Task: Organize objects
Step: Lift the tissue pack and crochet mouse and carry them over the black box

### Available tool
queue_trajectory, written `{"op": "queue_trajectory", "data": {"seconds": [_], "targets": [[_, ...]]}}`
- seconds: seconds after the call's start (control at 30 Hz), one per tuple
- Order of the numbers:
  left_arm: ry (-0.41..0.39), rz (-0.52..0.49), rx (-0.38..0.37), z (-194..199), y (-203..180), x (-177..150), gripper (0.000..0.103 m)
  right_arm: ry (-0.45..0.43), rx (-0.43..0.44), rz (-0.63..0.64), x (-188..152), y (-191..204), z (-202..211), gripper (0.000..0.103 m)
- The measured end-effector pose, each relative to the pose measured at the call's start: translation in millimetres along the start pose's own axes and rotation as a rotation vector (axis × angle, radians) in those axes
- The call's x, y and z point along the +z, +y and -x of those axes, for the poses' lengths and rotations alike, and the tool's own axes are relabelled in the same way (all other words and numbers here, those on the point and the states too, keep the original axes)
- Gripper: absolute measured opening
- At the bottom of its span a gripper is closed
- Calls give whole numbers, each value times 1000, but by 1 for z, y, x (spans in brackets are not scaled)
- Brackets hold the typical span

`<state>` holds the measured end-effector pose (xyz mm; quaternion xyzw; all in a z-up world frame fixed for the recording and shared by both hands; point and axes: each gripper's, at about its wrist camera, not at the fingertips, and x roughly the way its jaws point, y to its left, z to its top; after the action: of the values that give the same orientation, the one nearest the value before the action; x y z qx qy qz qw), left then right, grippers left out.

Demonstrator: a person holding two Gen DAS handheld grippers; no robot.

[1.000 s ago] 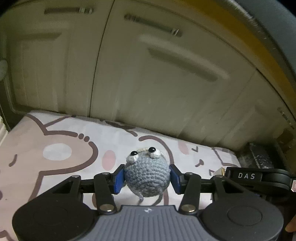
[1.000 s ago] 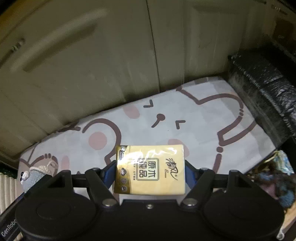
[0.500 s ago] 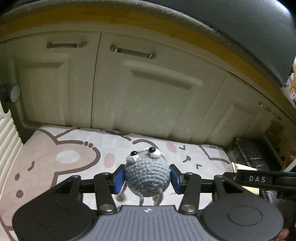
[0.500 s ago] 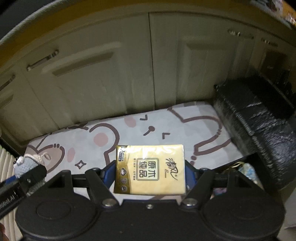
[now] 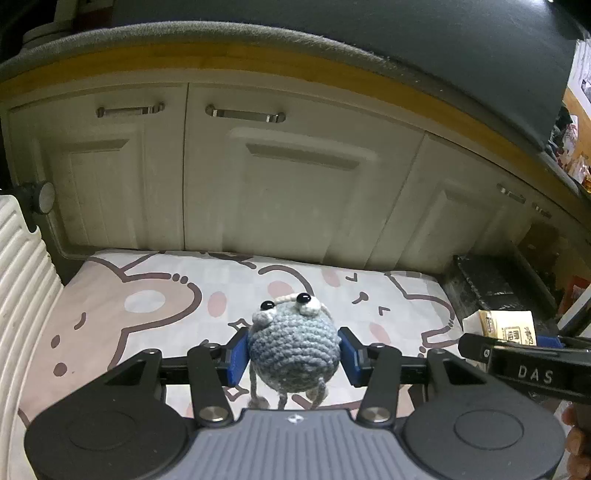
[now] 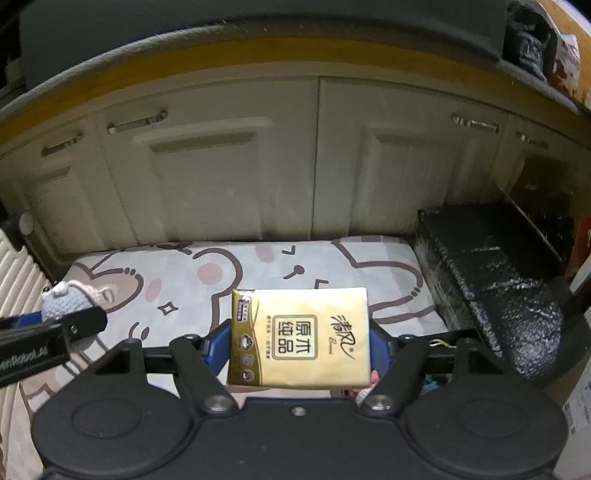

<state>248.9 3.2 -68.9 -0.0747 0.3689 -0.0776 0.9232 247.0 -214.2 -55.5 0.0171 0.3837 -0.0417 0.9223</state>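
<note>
A grey-blue crocheted toy (image 5: pixel 293 350) with black bead eyes and dangling legs hangs above the cartoon-print mat (image 5: pixel 147 295), and my left gripper (image 5: pixel 293 355) is shut on it, blue pads pressed on both sides. A gold tissue pack (image 6: pixel 299 334) with Chinese print sits flat between the blue pads of my right gripper (image 6: pixel 300 341), which is shut on it. In the left wrist view the right gripper and the tissue pack (image 5: pixel 508 326) show at the far right. The toy (image 6: pixel 64 301) and the left gripper's black finger appear at the left of the right wrist view.
Cream cabinet doors (image 5: pixel 277 177) with metal handles stand behind the mat, under a wood-edged counter with a dark cover (image 5: pixel 258 33). A black foil-wrapped bundle (image 6: pixel 491 266) lies right of the mat. A white ribbed panel (image 5: pixel 22 266) borders the left. A fingertip (image 5: pixel 576 443) shows at bottom right.
Both grippers have risen and drawn back from the cabinet, each keeping its object. The counter edge and more of the mat have come into view.
</note>
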Motion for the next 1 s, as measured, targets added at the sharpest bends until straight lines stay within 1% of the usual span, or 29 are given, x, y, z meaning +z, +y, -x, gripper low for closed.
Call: {"op": "queue_trajectory", "data": {"seconds": [0.2, 0.4, 0.63, 0.87, 1.0], "targets": [[-4, -17, -6, 13, -11, -4, 51, -25, 22, 28, -7, -6, 19, 73], [-11, -19, -35, 24, -24, -7, 51, -44, 26, 31, -9, -27, 33, 73], [-22, -60, -98, 26, -56, -11, 51, -64, -6, 24, -9, -55, 40, 73], [-10, -101, -156, 21, -86, -17, 51, -59, -16, 33, -10, -78, 41, 74], [13, -106, -201, 15, -100, -20, 51, -45, -29, 3, -12, -95, 38, 74]]}}
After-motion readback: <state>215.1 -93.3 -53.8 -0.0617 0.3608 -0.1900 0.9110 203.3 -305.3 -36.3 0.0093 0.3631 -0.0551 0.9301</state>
